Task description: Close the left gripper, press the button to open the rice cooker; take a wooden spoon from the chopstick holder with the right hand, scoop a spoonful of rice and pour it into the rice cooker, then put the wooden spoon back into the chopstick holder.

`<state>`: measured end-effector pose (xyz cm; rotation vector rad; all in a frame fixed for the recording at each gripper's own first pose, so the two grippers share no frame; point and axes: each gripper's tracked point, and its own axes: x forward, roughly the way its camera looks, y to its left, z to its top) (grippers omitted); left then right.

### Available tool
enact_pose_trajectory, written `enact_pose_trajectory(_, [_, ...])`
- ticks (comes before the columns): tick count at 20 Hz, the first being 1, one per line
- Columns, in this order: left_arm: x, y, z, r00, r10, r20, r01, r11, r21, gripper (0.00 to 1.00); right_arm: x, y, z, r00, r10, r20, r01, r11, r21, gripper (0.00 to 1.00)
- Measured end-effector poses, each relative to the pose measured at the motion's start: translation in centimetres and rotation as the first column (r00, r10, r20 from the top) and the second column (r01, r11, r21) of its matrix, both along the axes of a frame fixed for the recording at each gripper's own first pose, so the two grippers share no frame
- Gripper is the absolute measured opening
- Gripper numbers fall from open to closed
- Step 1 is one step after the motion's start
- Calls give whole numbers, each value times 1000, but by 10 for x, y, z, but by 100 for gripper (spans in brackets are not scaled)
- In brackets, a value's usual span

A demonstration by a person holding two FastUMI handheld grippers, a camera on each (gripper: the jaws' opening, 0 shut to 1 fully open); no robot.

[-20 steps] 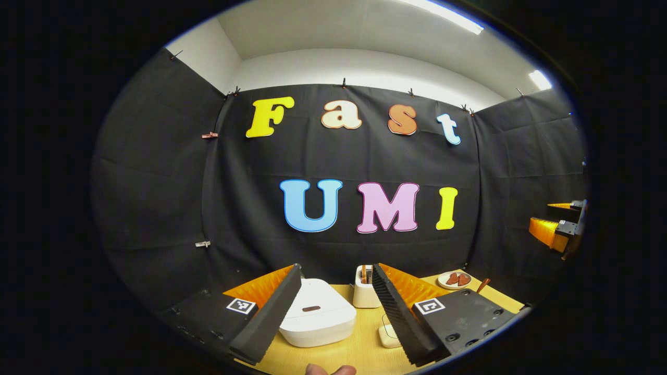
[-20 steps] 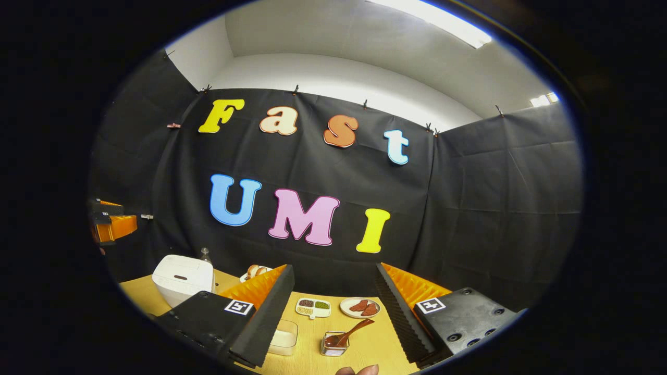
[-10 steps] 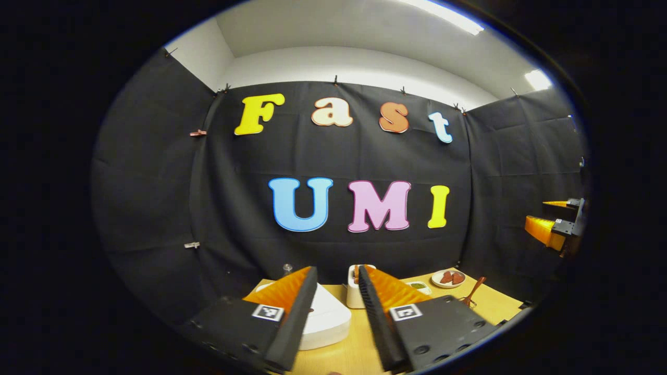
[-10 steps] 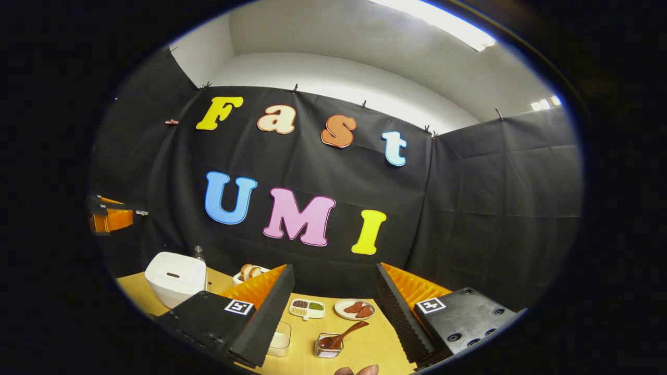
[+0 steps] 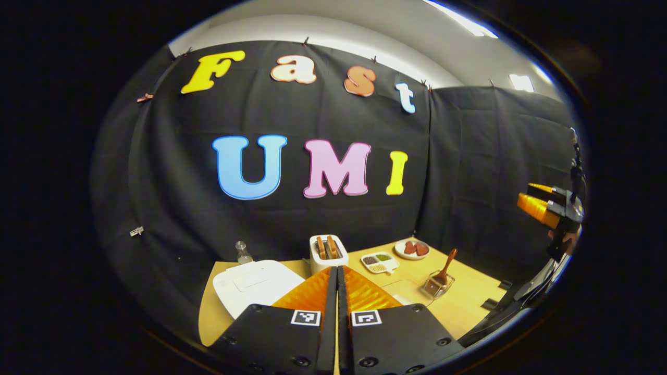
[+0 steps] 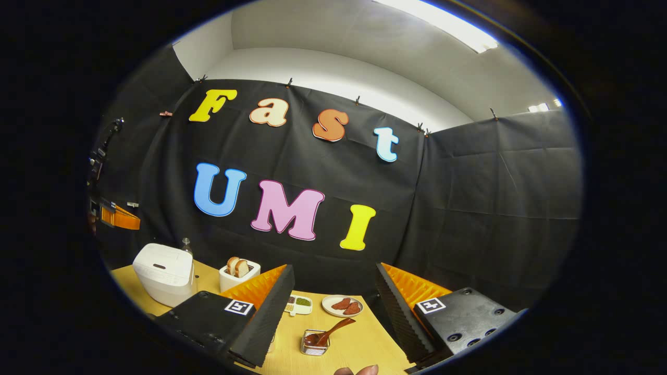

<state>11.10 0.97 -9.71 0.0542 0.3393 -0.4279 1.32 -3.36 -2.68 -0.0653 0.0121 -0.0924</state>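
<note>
Each gripper body, left gripper (image 5: 336, 291) and right gripper (image 6: 333, 297), is seen as black plates studded with screws, marked with a square black-and-white tag, and fitted with ribbed wedge-shaped jaws.

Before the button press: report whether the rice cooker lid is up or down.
Down. The rice cooker shows a flat white top seated on its body in both views, with no gap. The left gripper is shut and not touching it.

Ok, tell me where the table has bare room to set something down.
Bare wood lies in front of the spoon holder and to the right of it, toward the table edge. The back is crowded: rice cooker, toaster, divided dish, plate.
</note>
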Motion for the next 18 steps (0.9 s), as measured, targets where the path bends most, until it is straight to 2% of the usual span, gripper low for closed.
enact_pose_trajectory(2, [20,14,-27,994,-39,-106,46,997,66,7,-1,-5,-6,1000,-13,-13,13,1000,3,97])
enact_pose_trajectory(5, [47,33,-57,976,-74,-205,104,985,138,8,-2,-12,-11,999,-32,-27,32,999,-5,98])
enact_pose_trajectory(8, [68,40,-94,940,-102,-325,165,972,170,7,-8,-20,-11,998,-57,-19,56,998,-19,97])
enact_pose_trajectory(10, [82,47,-121,913,-115,-392,213,953,217,7,-11,-24,-15,997,-72,-32,72,997,-14,98])
enact_pose_trajectory(14, [101,66,-162,867,-92,-490,259,922,286,8,-17,-27,-15,995,-95,-35,95,995,-22,97])
enact_pose_trajectory(18, [105,66,-182,835,-109,-539,292,919,267,8,-20,-32,-22,992,-118,-51,116,992,-40,97])
